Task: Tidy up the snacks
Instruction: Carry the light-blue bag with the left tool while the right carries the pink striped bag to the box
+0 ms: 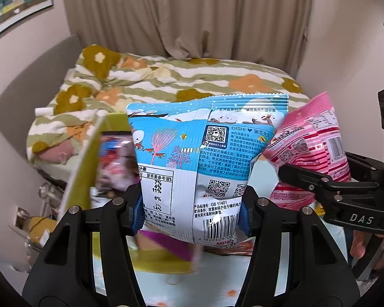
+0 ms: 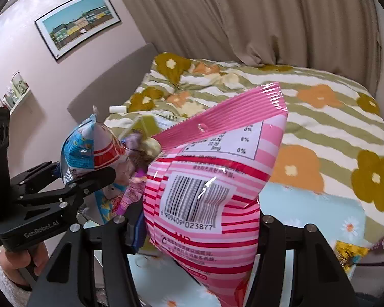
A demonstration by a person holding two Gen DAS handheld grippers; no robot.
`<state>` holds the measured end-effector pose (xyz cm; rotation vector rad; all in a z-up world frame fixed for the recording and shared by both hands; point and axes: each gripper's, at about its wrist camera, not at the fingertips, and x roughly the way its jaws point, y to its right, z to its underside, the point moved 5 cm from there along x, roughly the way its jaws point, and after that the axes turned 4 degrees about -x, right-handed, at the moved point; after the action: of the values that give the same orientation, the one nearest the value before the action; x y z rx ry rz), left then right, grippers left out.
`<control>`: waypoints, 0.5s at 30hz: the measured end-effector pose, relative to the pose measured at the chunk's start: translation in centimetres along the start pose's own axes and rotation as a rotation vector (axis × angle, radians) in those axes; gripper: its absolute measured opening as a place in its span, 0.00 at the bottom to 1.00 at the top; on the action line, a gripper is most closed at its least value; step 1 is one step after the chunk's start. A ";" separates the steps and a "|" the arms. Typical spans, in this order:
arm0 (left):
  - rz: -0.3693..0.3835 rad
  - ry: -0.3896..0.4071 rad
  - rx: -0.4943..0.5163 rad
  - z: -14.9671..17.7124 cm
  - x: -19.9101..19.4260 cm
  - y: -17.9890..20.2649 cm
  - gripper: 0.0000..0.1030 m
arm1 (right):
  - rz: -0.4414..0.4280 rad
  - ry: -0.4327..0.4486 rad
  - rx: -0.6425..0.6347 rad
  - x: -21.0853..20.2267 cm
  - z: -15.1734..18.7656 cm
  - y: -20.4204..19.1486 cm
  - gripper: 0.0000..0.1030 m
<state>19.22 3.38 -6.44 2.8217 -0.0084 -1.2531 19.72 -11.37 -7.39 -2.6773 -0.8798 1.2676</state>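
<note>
My left gripper is shut on a blue and white Oishi snack bag, held upright in the air. My right gripper is shut on a pink striped snack bag. The pink bag also shows in the left wrist view at the right, beside the blue bag. The blue bag shows in the right wrist view at the left, held by the left gripper. A yellow-green box with several snack packs inside lies below and left of the blue bag.
A bed with a flowered, striped quilt lies behind, with beige curtains beyond. A light blue cloth with daisies covers the surface below. A yellow snack pack lies at the right. A framed picture hangs on the wall.
</note>
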 end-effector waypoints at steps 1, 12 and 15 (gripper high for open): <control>-0.002 0.003 -0.002 -0.2 -0.1 -1.1 0.53 | -0.002 0.006 -0.001 0.5 -0.4 -1.1 0.52; -0.002 -0.073 0.032 -0.1 3.5 -11.6 0.54 | 0.031 0.002 0.074 6.6 -2.9 -8.2 0.52; 0.007 -0.102 0.052 0.6 4.8 -13.0 0.54 | 0.052 -0.006 0.101 8.2 -3.1 -9.2 0.52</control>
<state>21.76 16.21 -11.09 2.7944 -0.0553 -1.4136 21.73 1.11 -8.45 -2.6357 -0.7308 1.2938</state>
